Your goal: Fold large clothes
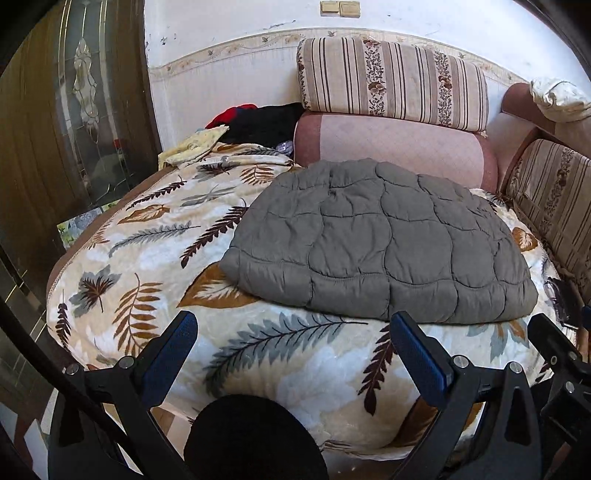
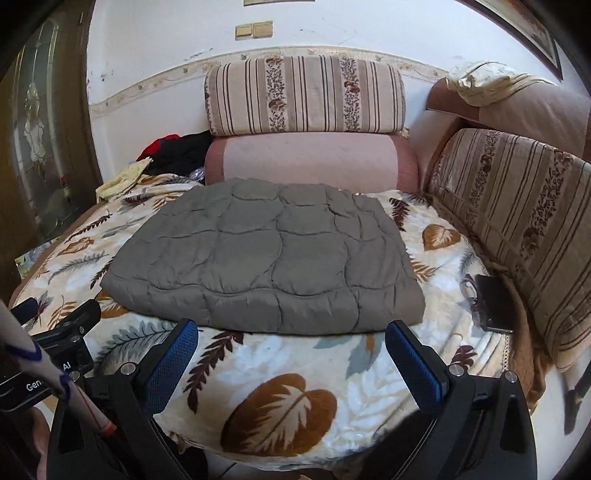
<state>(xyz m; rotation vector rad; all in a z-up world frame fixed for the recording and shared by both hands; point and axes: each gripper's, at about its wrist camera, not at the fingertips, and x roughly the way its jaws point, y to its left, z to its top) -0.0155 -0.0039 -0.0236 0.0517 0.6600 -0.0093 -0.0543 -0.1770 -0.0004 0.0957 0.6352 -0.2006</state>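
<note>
Left wrist view: left tool [image 1: 293,326], jaws spread wide, nothing between them, hovering just short of the near edge of 1 grey quilted garment [image 1: 380,243]. Garment lies on the leaf-print blanket [image 1: 147,258] w/ its bulk toward the right side of the sofa seat, already doubled into a thick, roughly rectangular pad; near edge shows stacked layers. Part of the right tool's body is visible at frame right. Behind: 1 pink bolster [image 1: 395,147] w/ 1 striped cushion [image 1: 391,81] on top; a heap of red/black clothes [image 1: 258,122] and a yellow cloth [image 1: 195,146] at back left, well apart from the garment.

Right wrist view: right tool [image 2: 291,326], likewise released and empty, near the garment's front right portion [image 2: 266,254] but not touching. 1 more striped cushion [image 2: 517,221] along the right side; 1 dark flat object [image 2: 493,302] on the blanket beside it, identity unclear; 2 wall switches [image 2: 255,29].

Step in hand (judgement): late stage; garment is folded at least once and both tools are off the cloth, so either a final half-fold or task end. Next move, if a fold remains: each tool must pinch through all layers at a near corner, lift together, carry to the far edge. Padding is springy and prob. slips open if only the top layer is caught.
</note>
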